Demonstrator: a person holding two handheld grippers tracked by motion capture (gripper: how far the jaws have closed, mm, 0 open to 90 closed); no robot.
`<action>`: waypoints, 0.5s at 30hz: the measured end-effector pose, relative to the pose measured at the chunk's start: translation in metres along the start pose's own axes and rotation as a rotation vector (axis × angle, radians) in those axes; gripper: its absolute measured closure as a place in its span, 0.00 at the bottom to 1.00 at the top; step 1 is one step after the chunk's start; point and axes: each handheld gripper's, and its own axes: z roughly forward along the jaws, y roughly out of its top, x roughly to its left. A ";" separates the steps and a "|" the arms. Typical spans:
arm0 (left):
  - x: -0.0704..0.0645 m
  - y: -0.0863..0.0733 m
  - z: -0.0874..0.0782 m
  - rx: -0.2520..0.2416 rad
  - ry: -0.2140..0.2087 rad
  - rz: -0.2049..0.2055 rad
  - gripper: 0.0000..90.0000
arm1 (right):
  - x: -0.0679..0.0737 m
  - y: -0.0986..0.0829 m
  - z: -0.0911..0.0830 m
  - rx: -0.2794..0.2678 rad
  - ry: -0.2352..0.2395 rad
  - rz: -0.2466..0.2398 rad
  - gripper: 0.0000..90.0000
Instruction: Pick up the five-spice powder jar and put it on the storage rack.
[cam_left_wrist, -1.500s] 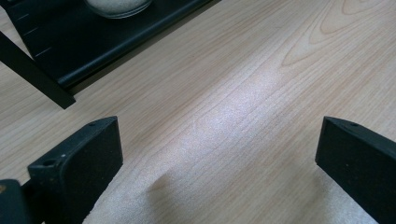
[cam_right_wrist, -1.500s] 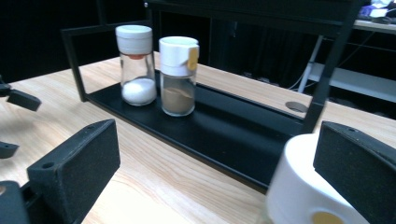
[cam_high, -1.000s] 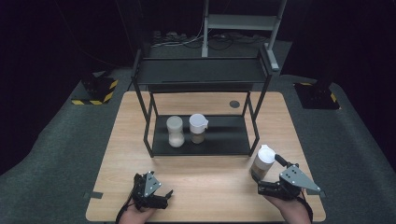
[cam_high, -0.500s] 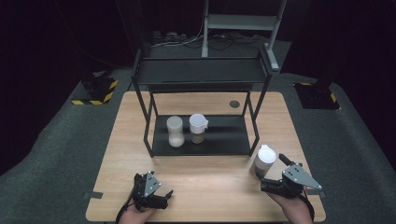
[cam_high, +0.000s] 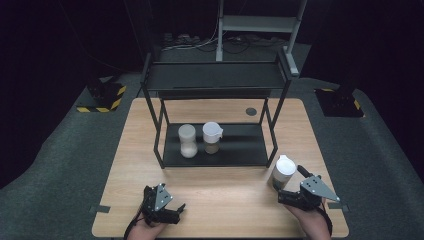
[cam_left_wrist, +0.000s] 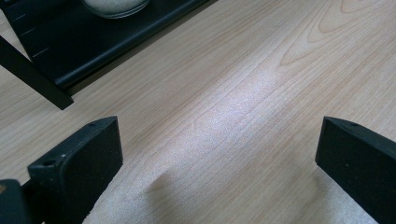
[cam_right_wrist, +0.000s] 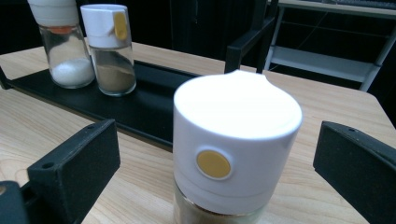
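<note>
White-capped spice jar (cam_right_wrist: 236, 140) between open right hand-held gripper (cam_right_wrist: 219, 163) jaws, seemingly untouched.

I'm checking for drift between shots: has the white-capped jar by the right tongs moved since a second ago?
No: the jar stands by the rack's front right leg as before.

White-capped jar (cam_right_wrist: 236, 140) had a yellow dot; pale wood-grain table (cam_high: 240, 200); black rack (cam_high: 215, 80); black jaws; yellow-black striped blocks (cam_high: 102, 97) sat at upper left of frame.

Two jars (cam_high: 188, 140) (cam_high: 212, 138) stand side by side on the black rack's (cam_high: 240, 150) bottom shelf, well beyond the fingers.
</note>
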 end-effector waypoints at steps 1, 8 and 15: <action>0.000 0.000 0.000 0.000 0.000 -0.001 0.01 | 0.000 -0.001 0.001 0.001 -0.004 0.001 0.00; 0.000 0.000 0.000 0.002 0.000 0.001 0.01 | -0.003 -0.009 0.006 0.006 -0.019 0.016 0.00; 0.000 0.000 0.000 0.004 0.001 0.003 0.01 | -0.005 -0.017 0.013 0.026 -0.025 0.032 0.00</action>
